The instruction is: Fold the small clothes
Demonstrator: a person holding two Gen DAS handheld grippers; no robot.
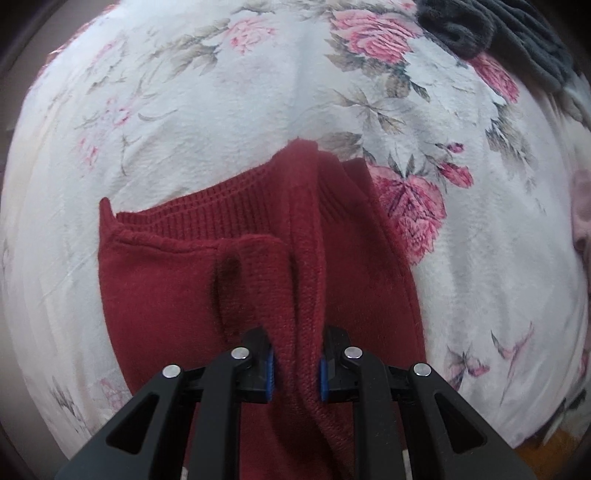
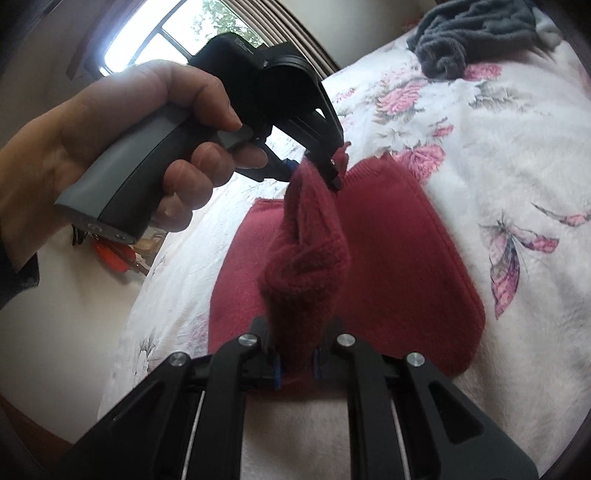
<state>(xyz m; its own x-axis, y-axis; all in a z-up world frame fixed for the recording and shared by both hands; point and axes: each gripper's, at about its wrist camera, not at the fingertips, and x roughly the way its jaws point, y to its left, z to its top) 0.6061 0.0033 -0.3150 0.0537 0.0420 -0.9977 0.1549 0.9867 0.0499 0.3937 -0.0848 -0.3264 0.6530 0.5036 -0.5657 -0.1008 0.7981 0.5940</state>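
A dark red knitted garment (image 1: 155, 295) lies on a white floral blanket (image 1: 184, 110). In the left wrist view my left gripper (image 1: 296, 363) is shut on a raised fold of its knit that runs up between the fingers. In the right wrist view the same red garment (image 2: 399, 251) lies flat, with a bunched strip of it lifted and stretched between both tools. My right gripper (image 2: 297, 363) is shut on the near end of that strip. The left gripper (image 2: 325, 168), held by a hand (image 2: 110, 147), pinches the far end.
A dark grey garment (image 2: 469, 33) lies crumpled at the far end of the floral blanket (image 2: 498, 147); it also shows as the grey garment (image 1: 491, 29) at top right. A window (image 2: 177, 29) and a red object (image 2: 114, 254) lie beyond the bed's left edge.
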